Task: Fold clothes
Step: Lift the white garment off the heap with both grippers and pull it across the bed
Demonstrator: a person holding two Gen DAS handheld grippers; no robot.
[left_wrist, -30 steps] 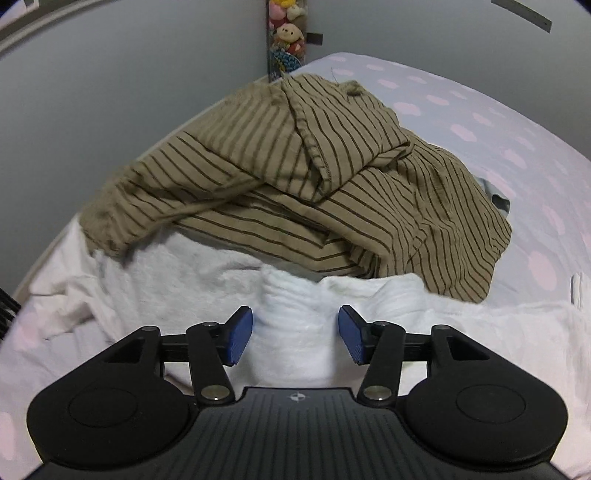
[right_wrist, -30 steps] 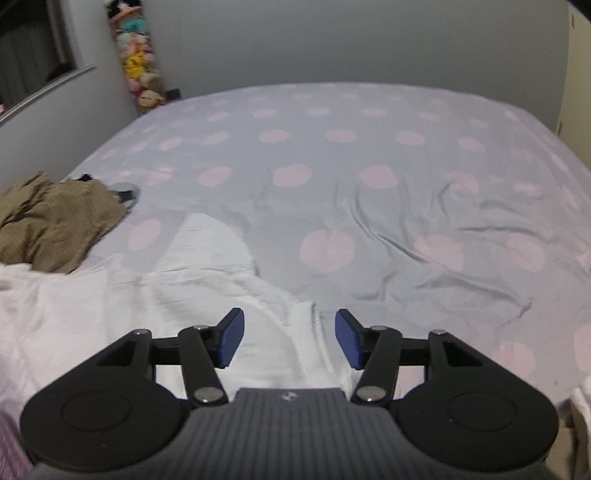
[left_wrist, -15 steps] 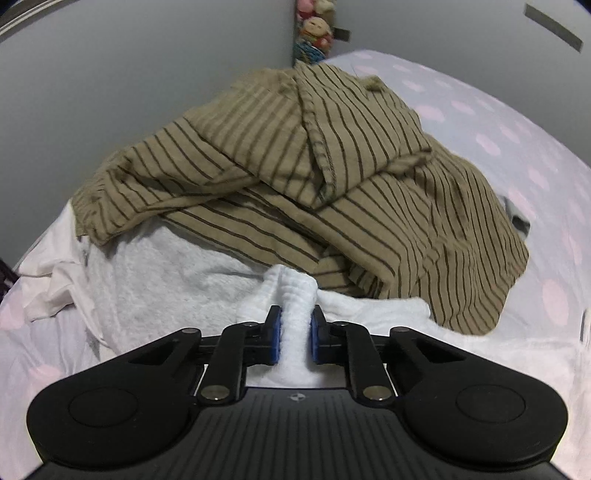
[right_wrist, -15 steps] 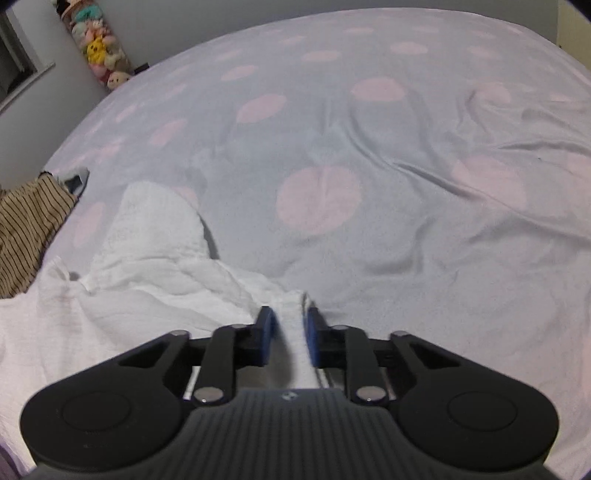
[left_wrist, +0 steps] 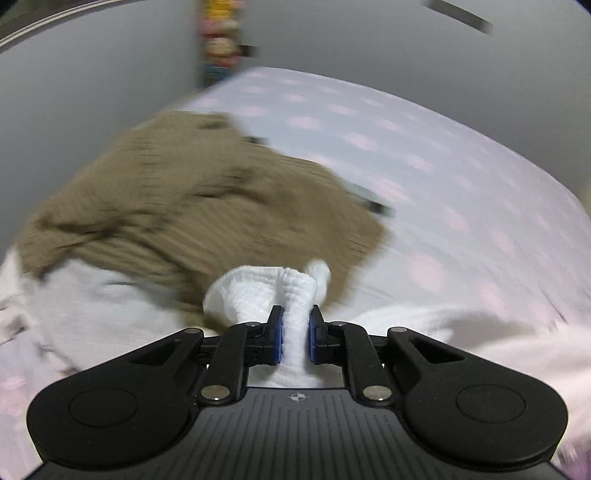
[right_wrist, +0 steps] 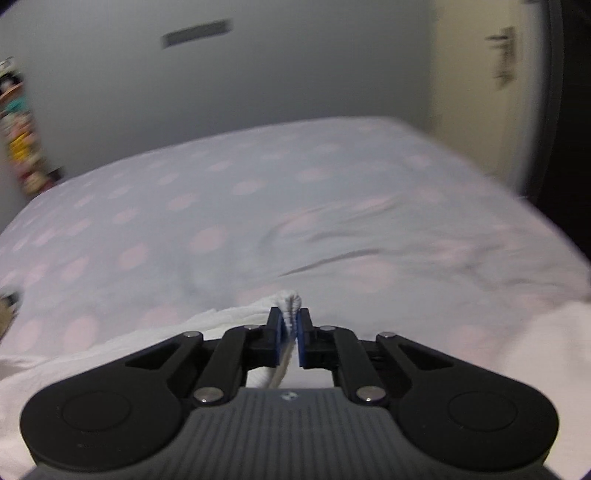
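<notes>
- While both views are smeared by blur, each shows its own grip clearly at lower centre of the frame.
- Left wrist view: the left gripper (left_wrist: 294, 334) pinches a bunched ridge of the white garment (left_wrist: 258, 291); its jaws have just been closing, with that cloth between the blue pads (left_wrist: 277, 338).
- Only this view shows the brown striped garment (left_wrist: 177, 206), heaped at left centre above the white cloth and overlapping it.
- Right wrist view: the right gripper (right_wrist: 290, 338) is pressed together on a thin folded edge of the white garment (right_wrist: 236, 317); its jaws have just been closing on that edge.
- Only this view shows the open expanse of the dotted bedsheet (right_wrist: 295, 206) filling the middle of the frame, and a cream door (right_wrist: 480, 92) at upper right.
- Both views show the grey wall (right_wrist: 258, 81) across the top and a column of soft toys (left_wrist: 221, 33), too blurred to detail.
</notes>
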